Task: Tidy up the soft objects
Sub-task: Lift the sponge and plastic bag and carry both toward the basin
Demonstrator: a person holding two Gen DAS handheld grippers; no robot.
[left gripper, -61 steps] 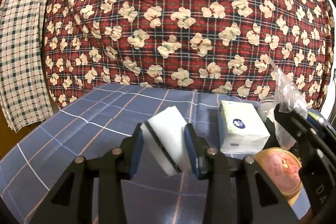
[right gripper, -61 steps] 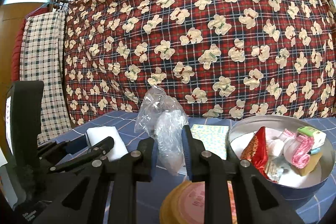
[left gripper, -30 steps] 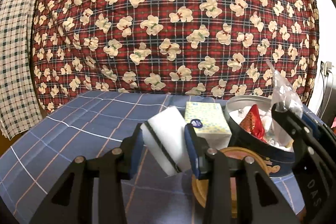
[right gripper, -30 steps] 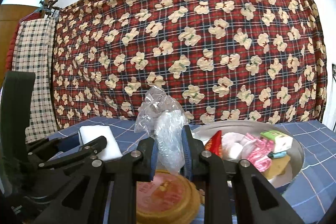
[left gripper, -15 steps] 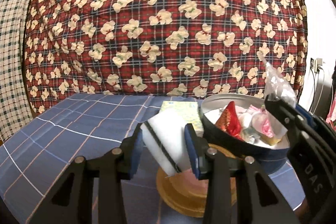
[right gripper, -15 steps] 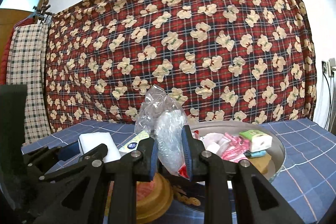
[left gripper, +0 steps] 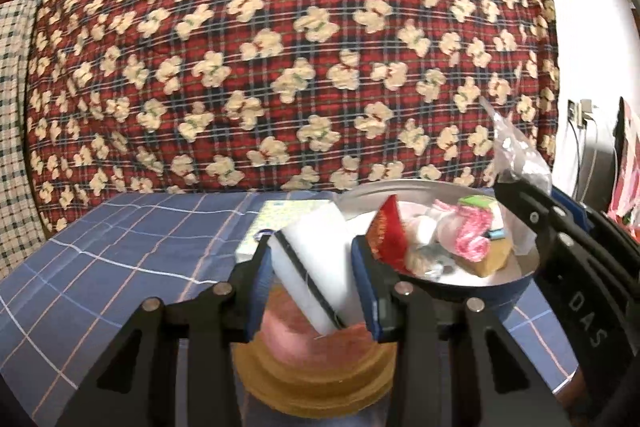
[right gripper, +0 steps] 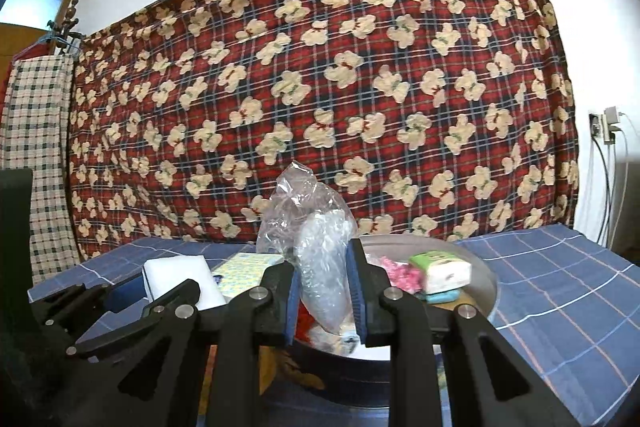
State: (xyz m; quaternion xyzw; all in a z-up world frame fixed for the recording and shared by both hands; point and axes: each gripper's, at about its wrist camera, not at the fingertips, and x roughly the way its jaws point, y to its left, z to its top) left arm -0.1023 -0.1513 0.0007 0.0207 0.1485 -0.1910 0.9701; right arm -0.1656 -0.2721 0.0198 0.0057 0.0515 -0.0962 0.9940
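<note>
Both grippers have swung across the blue checked tablecloth (left gripper: 120, 247) toward the round tin (left gripper: 516, 291), which now lies just past the fingers; the left gripper (left gripper: 312, 267) clamps a white sponge (left gripper: 316, 255) above the tin's lid (left gripper: 316, 375); the right gripper (right gripper: 323, 291) pinches a clear plastic bag (right gripper: 316, 247) over the tin's near edge; a tissue pack (right gripper: 248, 267) sits beyond the left fingers.

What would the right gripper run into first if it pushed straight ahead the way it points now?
Probably the round tin: the right gripper, jaws clamped on the clear plastic bag, looks to be over the near rim, facing the tissue pack and other items inside. Depth is unclear.
</note>
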